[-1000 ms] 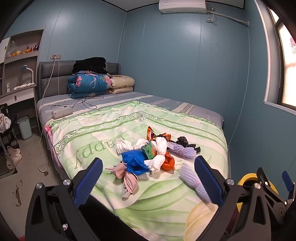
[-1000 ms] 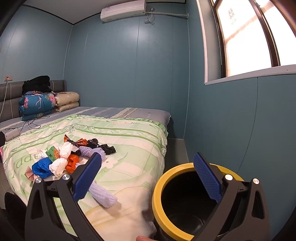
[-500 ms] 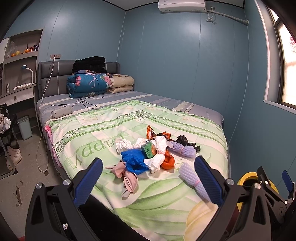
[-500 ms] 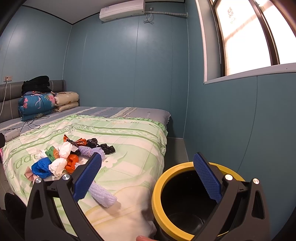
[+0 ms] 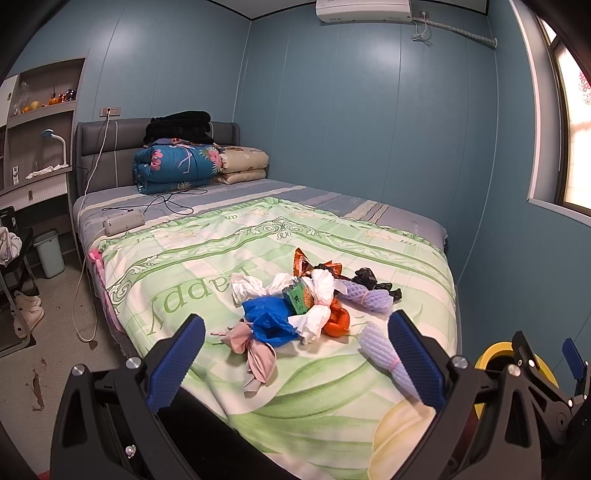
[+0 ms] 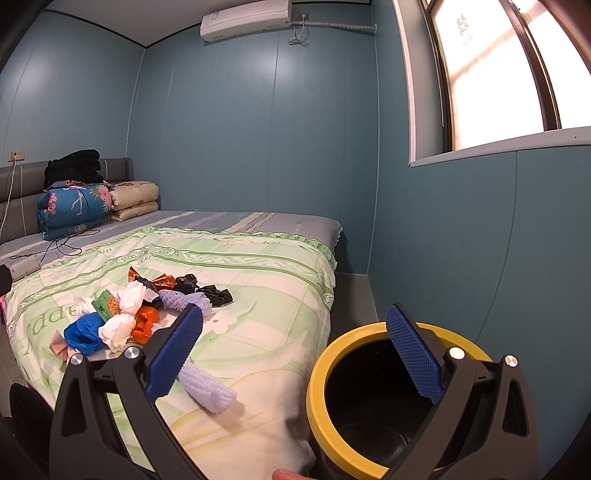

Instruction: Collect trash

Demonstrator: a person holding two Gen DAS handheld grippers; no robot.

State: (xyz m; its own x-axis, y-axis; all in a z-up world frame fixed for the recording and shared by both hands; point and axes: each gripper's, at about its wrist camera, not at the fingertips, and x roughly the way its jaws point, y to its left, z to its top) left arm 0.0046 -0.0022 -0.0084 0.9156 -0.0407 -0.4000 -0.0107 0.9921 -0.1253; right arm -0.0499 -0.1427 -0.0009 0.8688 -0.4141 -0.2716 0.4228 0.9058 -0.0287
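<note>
one word, "happy", reads upside-down on the quilt beside trash.

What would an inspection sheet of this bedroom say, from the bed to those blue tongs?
Surface: green quilt spread over the bed.
Job's things: trash pile mid-quilt, with blue bag, white tissues and orange wrapper; purple foam net lies apart, nearer the foot; yellow-rimmed bin beside the bed.
Clutter: folded bedding at the headboard.
Grippers: left tongs and right tongs open, holding nothing.
Cables: black cord and power strip on the bed.
Surroundings: air conditioner, window.
</note>
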